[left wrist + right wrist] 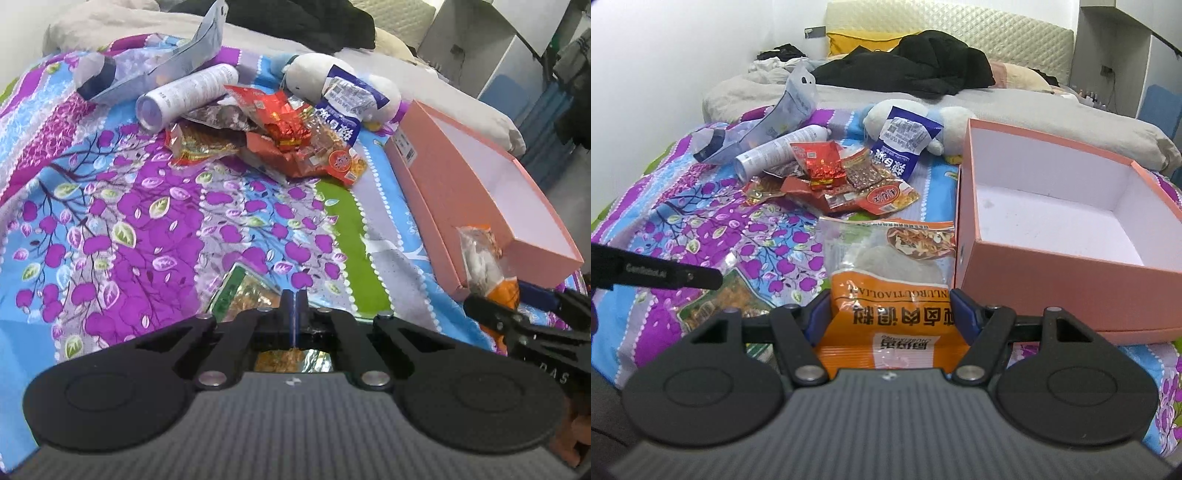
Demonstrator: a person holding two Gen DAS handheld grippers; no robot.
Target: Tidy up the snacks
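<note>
Your right tongs pinch the orange snack packet across its width, one blue pad on each side edge. The packet's long axis runs straight ahead from the tongs, its clear top end pointing away from you toward the snack heap. The pink box stands open on the bed just to the right of the packet, its near left corner almost touching the packet's right edge; its inside is bare. Judged from this, the coming move is a short carry to the right and over the near wall, and the right hand is clearly the nearer one to the box.

Your left tongs are pressed together on the edge of a green-and-gold foil packet, which lies on the flowered bedspread and extends to the left and beneath the fingers. From this hand the box lies well to the right, beyond the right tongs and the orange packet, so the right load would probably need to go in first.

The remaining snack heap sits farther up the bed, to the left of the box, beside a white tube and a plush toy.
</note>
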